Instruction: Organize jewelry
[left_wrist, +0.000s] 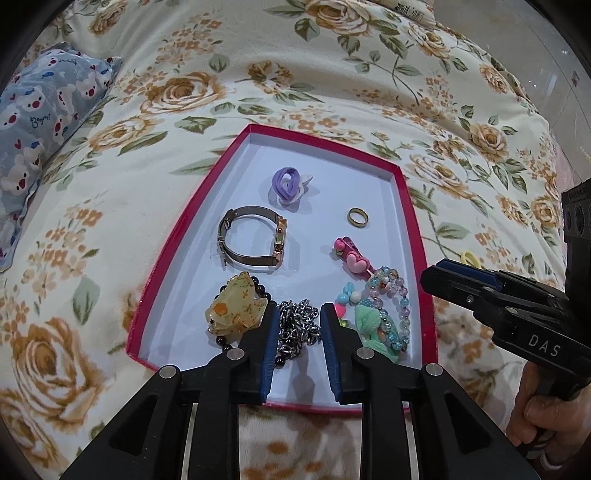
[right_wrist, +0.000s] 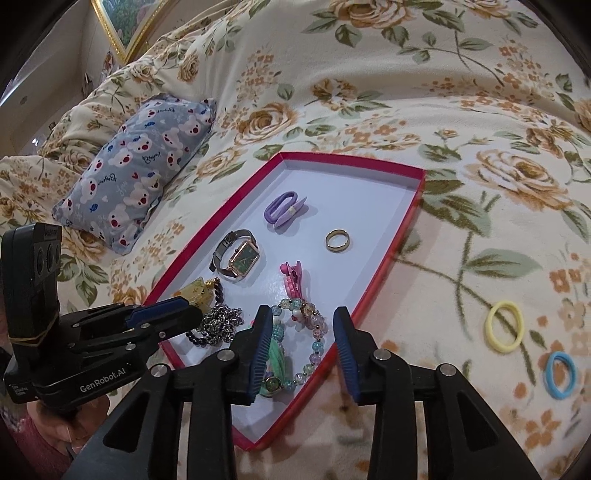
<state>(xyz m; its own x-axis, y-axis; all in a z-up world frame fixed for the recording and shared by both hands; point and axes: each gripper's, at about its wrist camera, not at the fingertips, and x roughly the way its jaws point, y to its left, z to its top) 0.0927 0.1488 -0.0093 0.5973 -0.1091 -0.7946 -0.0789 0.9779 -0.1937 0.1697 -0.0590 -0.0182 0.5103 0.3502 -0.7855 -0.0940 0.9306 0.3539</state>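
Note:
A red tray (left_wrist: 184, 221) (right_wrist: 388, 258) with a white floor lies on the flowered bedspread. In it are a watch (left_wrist: 251, 236), a purple hair tie (left_wrist: 286, 184), a gold ring (left_wrist: 357, 216), a pink heart clip (left_wrist: 352, 254), a yellow carved pendant (left_wrist: 236, 306), a silver chain (left_wrist: 297, 325) and a bead bracelet (right_wrist: 314, 332). My left gripper (left_wrist: 300, 321) is open, its pads on either side of the chain, not pressing it. My right gripper (right_wrist: 303, 321) stands open over the bead bracelet at the tray's right edge. A yellow hair tie (right_wrist: 504, 325) and a blue hair tie (right_wrist: 560, 374) lie outside the tray.
A blue pillow (right_wrist: 136, 173) printed with bears lies left of the tray. A gold picture frame (right_wrist: 118, 33) leans at the back left. The soft bedspread (left_wrist: 332, 74) rises behind the tray. A hand (left_wrist: 535, 413) holds the right gripper's handle.

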